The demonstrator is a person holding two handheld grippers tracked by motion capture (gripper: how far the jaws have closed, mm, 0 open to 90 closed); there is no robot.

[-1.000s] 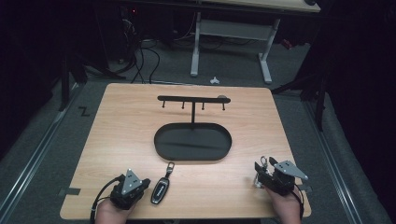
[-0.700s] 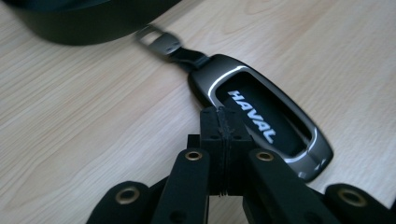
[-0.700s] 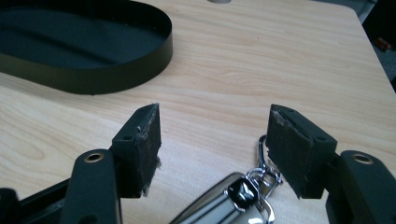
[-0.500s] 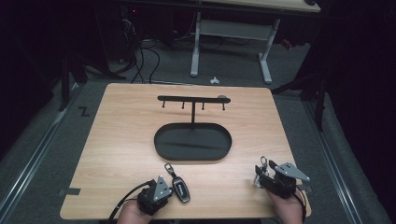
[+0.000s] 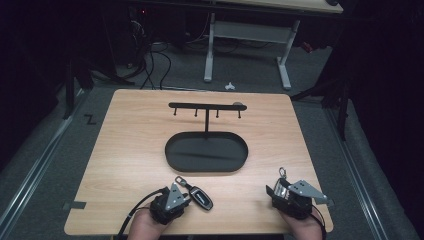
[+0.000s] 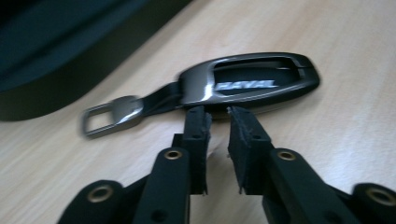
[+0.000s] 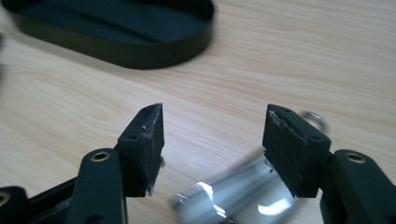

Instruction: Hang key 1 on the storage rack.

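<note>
A dark car key fob (image 5: pixel 200 197) is lying flat on the wooden table (image 5: pixel 130 145) near its near edge, left of centre, with its metal loop (image 5: pixel 180 181) pointing toward the far side. The left gripper (image 5: pixel 186 198) is sitting just left of the fob, and in the left gripper view its jaws are standing almost together with only a narrow slit between them, their tips reaching right up to the fob's (image 6: pixel 250 84) near edge; whether they are touching it I cannot tell. The fob's strap and loop (image 6: pixel 109 114) are extending leftward in that view. The right gripper (image 5: pixel 276 189) is resting near the near right corner of the table, its jaws spread wide apart, with a blurred shiny metal piece (image 7: pixel 233 193) lying between and below them and a small ring (image 7: pixel 315 119) showing beside one jaw. Farther off, at the table's middle, a black oval tray (image 5: pixel 206 162) is carrying an upright post with a hook bar (image 5: pixel 206 106).
</note>
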